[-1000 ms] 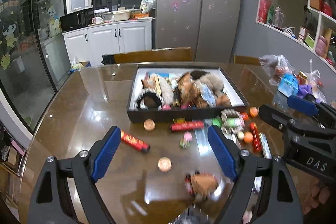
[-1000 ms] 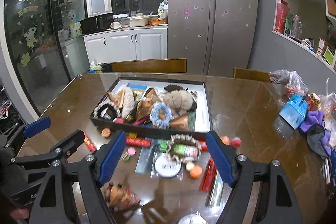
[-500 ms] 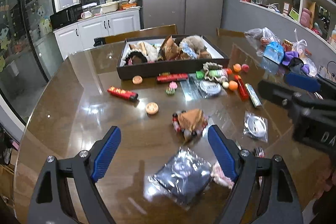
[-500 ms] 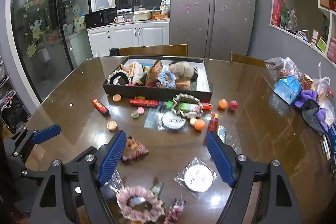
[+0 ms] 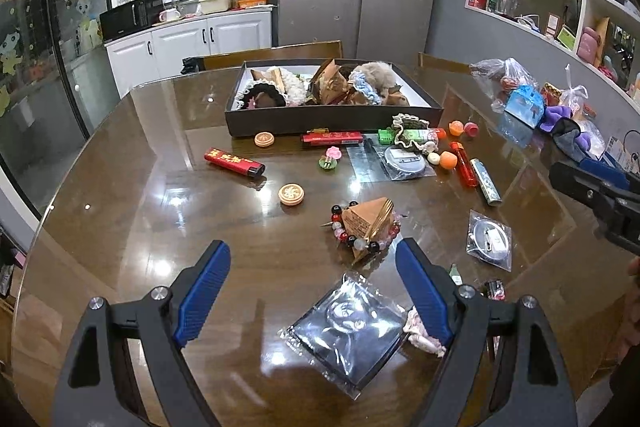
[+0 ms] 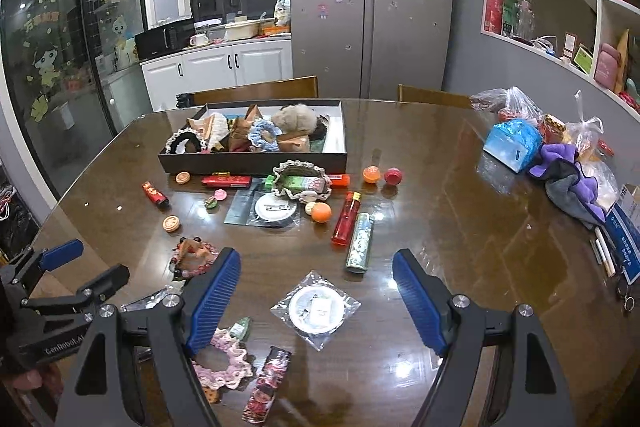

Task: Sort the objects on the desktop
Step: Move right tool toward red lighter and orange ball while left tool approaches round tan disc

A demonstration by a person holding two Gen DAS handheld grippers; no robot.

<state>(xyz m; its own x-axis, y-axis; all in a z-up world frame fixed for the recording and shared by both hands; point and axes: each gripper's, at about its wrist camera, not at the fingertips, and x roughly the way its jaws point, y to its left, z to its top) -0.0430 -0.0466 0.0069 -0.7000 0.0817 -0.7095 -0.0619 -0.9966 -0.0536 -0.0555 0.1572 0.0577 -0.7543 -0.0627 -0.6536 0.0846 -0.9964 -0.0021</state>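
Observation:
A black box (image 5: 320, 121) holding scrunchies and paper cones stands at the table's far middle, also visible in the right wrist view (image 6: 248, 163). Small items lie scattered in front of it. My left gripper (image 5: 312, 291) is open above a dark plastic packet (image 5: 348, 331), touching nothing. A bead bracelet around a brown paper cone (image 5: 366, 223) lies just beyond it. My right gripper (image 6: 318, 297) is open too, with a bagged white round disc (image 6: 318, 309) on the table between its fingers, untouched. A pink scrunchie (image 6: 224, 359) lies by its left finger.
Red lighters (image 5: 234, 161) (image 6: 347, 219), a green lighter (image 6: 360, 237), wooden discs (image 5: 291, 194), orange balls (image 6: 321, 213) and another bagged disc (image 6: 276, 209) lie mid-table. Plastic bags, a blue pack (image 6: 514, 143) and a purple cloth (image 6: 568, 167) crowd the right edge. Chairs stand behind the box.
Both grippers have drawn back from the box toward the near side of the table, bringing the packet, bagged disc and pink scrunchie into view. Both stayed open.

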